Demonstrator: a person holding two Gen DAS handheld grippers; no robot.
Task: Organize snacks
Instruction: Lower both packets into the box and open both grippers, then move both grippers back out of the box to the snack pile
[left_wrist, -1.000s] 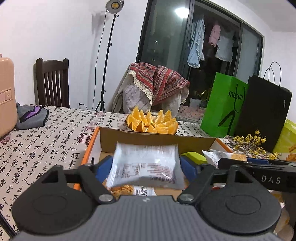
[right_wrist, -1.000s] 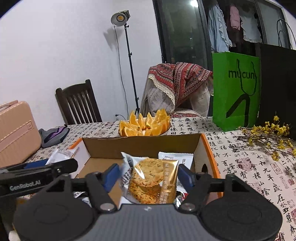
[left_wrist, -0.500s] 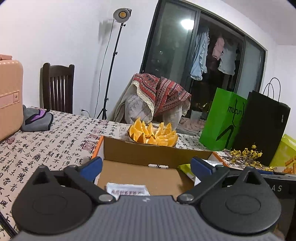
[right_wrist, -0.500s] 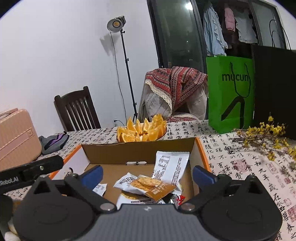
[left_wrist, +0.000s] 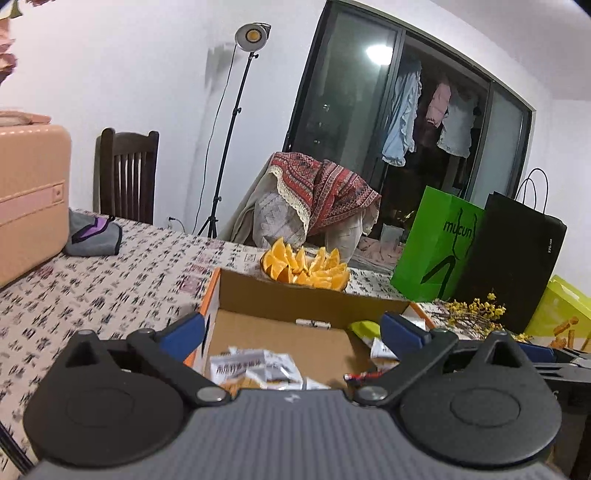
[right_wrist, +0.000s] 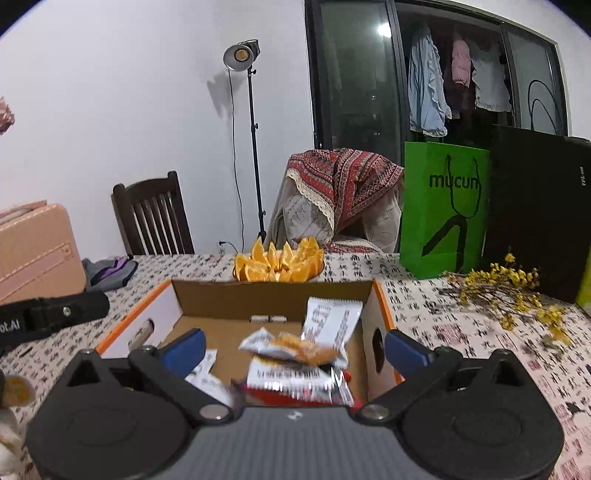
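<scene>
Over box (left_wrist: 280, 299) | left hand-held gripper (left_wrist: 291, 330) wide apart, empty | right hand-held gripper (right_wrist: 295, 345) wide apart, empty

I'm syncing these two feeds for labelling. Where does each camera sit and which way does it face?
Left wrist: on the left gripper, facing forward over the open cardboard box toward the bowl of orange wedges; its open blue-tipped fingers show.
Right wrist: on the right gripper, facing likewise; its open fingers and the left gripper's black body show.
Shared: box, oranges, green paper bag, lamp stand.
</scene>
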